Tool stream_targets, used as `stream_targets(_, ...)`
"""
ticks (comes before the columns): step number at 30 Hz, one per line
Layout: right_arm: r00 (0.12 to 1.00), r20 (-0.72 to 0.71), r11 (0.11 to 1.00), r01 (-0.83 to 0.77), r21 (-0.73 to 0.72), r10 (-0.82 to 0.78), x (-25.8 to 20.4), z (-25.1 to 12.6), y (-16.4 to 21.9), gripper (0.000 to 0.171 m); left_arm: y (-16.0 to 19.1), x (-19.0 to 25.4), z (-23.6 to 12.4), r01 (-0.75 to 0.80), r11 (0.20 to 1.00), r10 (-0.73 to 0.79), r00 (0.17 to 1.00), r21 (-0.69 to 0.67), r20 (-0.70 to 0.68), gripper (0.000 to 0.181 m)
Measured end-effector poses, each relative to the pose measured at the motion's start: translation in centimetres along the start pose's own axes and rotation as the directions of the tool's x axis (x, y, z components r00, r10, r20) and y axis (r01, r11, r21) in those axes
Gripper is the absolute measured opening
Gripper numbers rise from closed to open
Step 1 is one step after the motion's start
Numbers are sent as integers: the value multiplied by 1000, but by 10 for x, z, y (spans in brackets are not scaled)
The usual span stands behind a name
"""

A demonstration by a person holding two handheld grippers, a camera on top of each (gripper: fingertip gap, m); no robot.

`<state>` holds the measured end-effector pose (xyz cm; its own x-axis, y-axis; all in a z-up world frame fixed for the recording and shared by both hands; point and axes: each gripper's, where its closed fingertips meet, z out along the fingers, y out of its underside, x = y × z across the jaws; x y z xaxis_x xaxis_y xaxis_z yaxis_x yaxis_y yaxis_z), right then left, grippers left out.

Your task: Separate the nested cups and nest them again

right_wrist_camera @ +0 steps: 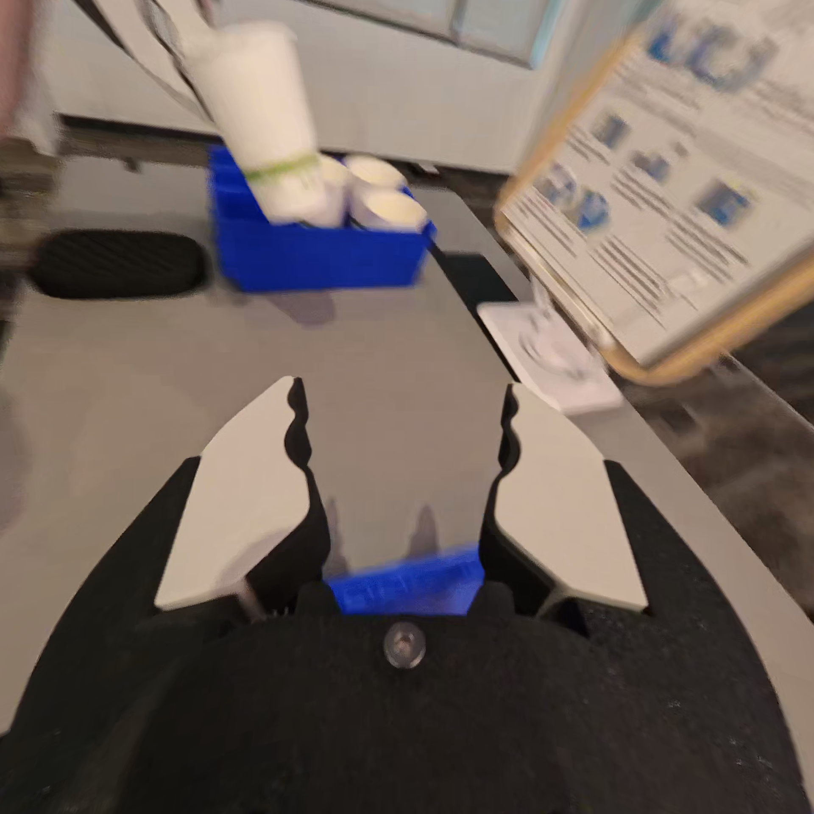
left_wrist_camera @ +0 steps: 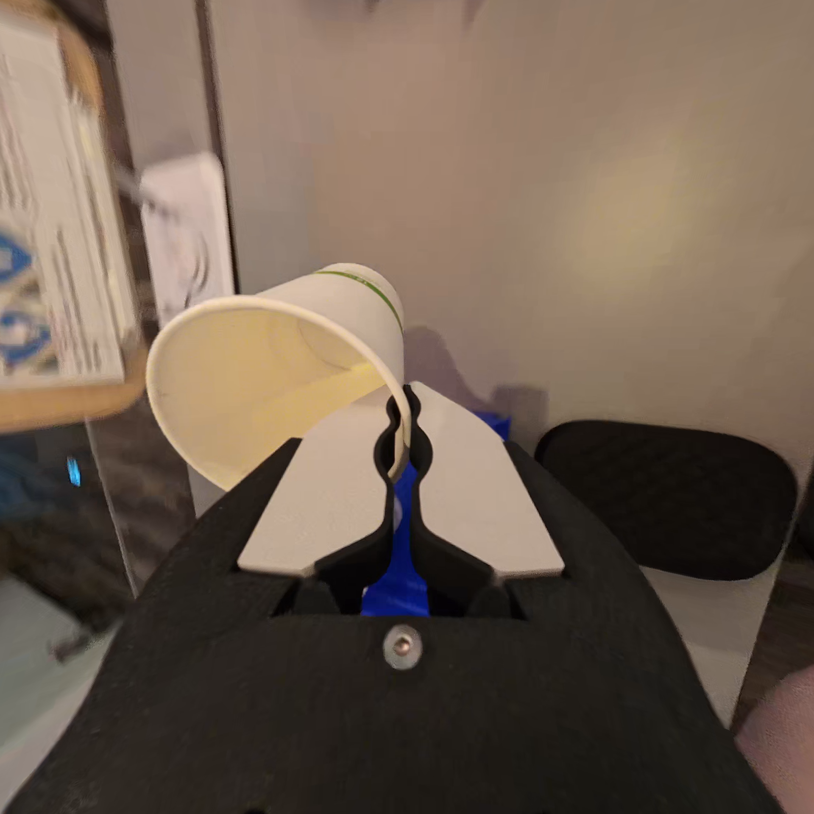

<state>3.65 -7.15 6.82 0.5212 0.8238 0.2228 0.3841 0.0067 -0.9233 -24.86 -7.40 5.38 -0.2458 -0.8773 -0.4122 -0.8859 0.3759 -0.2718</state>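
Note:
My left gripper (left_wrist_camera: pixel 404 392) is shut on the rim of a white paper cup (left_wrist_camera: pixel 282 370) with a green band near its base. The cup tilts with its open mouth toward the camera, held in the air. In the right wrist view the same cup (right_wrist_camera: pixel 260 119) hangs above a blue bin (right_wrist_camera: pixel 326 255), with the left gripper's fingers (right_wrist_camera: pixel 163 57) at its top. Three more white cups (right_wrist_camera: pixel 387 211) stand in the bin. My right gripper (right_wrist_camera: pixel 403 387) is open and empty above the grey table (right_wrist_camera: pixel 220 396), well short of the bin.
A framed printed sheet (right_wrist_camera: pixel 660 185) on a clear stand rises at the table's right edge, with a white coaster-like pad (right_wrist_camera: pixel 550 352) under it. A black oval pad (right_wrist_camera: pixel 119 264) lies left of the bin. Another blue piece (right_wrist_camera: pixel 405 581) sits close under my right gripper.

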Motion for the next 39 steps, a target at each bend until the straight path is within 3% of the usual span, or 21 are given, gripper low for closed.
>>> stream_targets(3, 970, 242, 994, -2, 109, -25, -61, 34, -42, 86, -53, 24, 10, -164, 983, 173, 978, 88, -113, 1)
stream_targets(7, 921, 390, 993, -36, 110, -10, -105, 65, -53, 91, -100, 40, 30, -281, 947, 310, 926, 155, -215, 0)
stream_targets(13, 883, 463, 997, -72, -25, 76, -120, 91, -28, 94, -134, 46, 42, -376, 913, 405, 878, 157, -257, 0)
stream_targets(20, 849, 522, 996, -81, -23, 81, -124, 86, -27, 85, -142, 43, 45, -365, 914, 400, 883, 175, -244, 2)
stream_targets(24, 847, 523, 994, -110, 0, 94, -118, 82, -31, 84, -146, 26, 43, -313, 934, 337, 932, 173, -132, 44)
stream_targets(26, 874, 477, 995, -103, 1, 90, -105, 76, -29, 84, -147, 11, 36, -273, 942, 285, 958, 193, -37, 63)
stream_targets(29, 953, 292, 995, -91, 30, 78, -57, 45, -28, 85, -147, -6, 14, -181, 939, 171, 983, 293, 60, 61)
stream_targets(31, 991, -8, 987, -129, 97, 131, 10, 3, -23, 85, -140, -9, 4, -126, 929, 100, 991, 347, 90, 59)
stream_targets(33, 909, -343, 967, -185, 178, 237, 80, -53, 0, 84, -126, -7, 4, -107, 937, 71, 991, 333, 117, 58)
stream_targets(34, 864, -408, 950, -221, 222, 296, 100, -73, 14, 84, -118, -5, 7, -107, 944, 70, 989, 312, 127, 58)
stream_targets(39, 808, -377, 887, -366, 282, 453, 127, -88, 72, 84, -98, 13, 17, -106, 958, 75, 989, 266, 124, 57)
